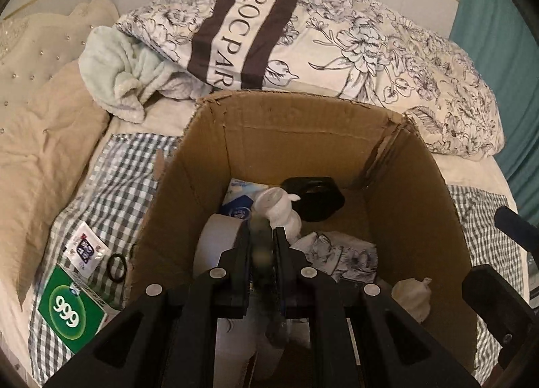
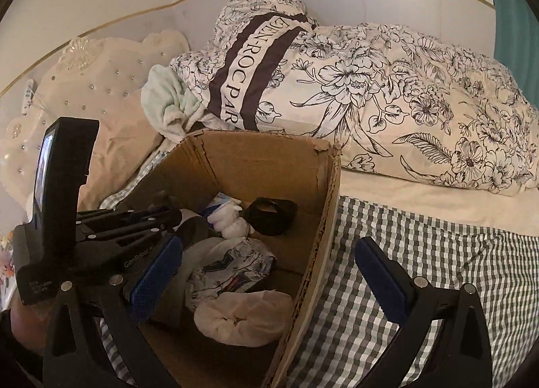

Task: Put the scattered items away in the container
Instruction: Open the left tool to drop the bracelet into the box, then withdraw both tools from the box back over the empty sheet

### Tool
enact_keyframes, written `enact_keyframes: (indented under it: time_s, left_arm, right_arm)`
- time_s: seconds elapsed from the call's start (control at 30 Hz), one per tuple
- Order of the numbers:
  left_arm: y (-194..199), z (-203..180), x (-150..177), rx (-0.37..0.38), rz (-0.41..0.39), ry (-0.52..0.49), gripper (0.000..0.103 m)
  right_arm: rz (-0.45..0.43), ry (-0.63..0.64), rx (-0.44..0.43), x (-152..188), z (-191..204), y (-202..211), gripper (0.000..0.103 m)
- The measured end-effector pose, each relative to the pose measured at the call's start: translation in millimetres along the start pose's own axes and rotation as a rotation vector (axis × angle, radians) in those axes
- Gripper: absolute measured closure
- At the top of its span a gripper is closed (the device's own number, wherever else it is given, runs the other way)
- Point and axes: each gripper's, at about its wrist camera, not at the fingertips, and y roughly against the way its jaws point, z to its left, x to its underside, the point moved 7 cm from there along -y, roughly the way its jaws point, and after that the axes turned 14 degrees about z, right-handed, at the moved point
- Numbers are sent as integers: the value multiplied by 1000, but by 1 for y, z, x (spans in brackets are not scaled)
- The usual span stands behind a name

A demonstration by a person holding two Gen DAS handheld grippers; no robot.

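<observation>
An open cardboard box (image 1: 286, 125) stands on the checked cloth on a bed; it also shows in the right wrist view (image 2: 320, 185). My left gripper (image 1: 262, 236) is inside the box, shut on a dark blurred thing I cannot name. In the box lie a tape roll (image 1: 219, 236), a white soft toy (image 1: 279, 209), a black holder (image 1: 316, 199), a floral cloth (image 1: 347, 253) and a white bag (image 1: 414, 293). My right gripper (image 2: 266, 273) is open and empty, straddling the box's right wall. A green "999" box (image 1: 70, 314), a sachet (image 1: 86, 248) and a black ring (image 1: 117, 266) lie left of the box.
A floral pillow (image 1: 337, 37) and a mint towel (image 1: 124, 74) lie behind the box. A beige quilt (image 1: 43, 138) is at the left, with a padded headboard (image 2: 67, 84) beyond. Checked cloth (image 2: 438, 270) spreads to the right of the box.
</observation>
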Motion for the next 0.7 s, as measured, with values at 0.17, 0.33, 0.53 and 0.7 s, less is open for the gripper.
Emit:
enact_keyframes:
  time_s: [0.17, 0.33, 0.53, 0.7]
  left_arm:
    - [7, 1, -1, 4, -2, 8, 67]
    - [36, -3, -1, 18, -59, 9, 43]
    - [77, -8, 1, 18, -124, 6, 26]
    - [114, -14, 6, 31, -181, 12, 14]
  right_arm:
    - [-17, -5, 2, 0, -1, 8, 0]
    - [-56, -18, -9, 2, -2, 28, 0]
    - [-104, -43, -18, 5, -6, 62, 0]
    - [-134, -40, -5, 14, -5, 94, 0]
